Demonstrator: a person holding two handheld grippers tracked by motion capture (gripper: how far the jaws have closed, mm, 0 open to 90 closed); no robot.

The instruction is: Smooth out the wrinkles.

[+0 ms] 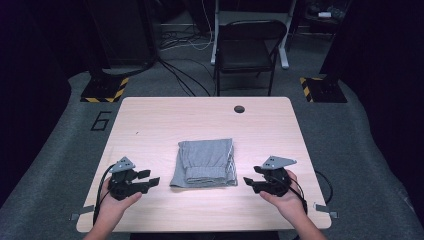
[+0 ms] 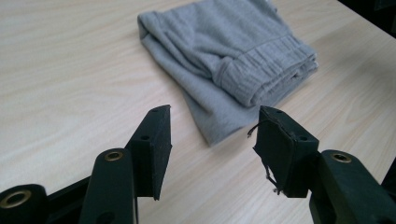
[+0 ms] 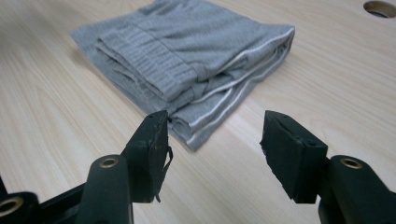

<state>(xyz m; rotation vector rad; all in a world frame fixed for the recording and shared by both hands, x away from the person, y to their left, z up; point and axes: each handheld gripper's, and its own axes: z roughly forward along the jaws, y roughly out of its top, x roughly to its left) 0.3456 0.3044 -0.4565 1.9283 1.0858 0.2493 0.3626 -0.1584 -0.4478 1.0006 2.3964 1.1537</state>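
A pale wooden table stood in a dark room, a black folding chair beyond its far edge. At the table's middle lay a folded grey knit garment, its long axis running near to far. The left gripper waited just beside the garment's near left corner and the right gripper just beside its near right corner, both released, jaws apart and empty, about equally near. The right gripper view showed white piping along the stacked edges; the left gripper view showed the ribbed waistband.
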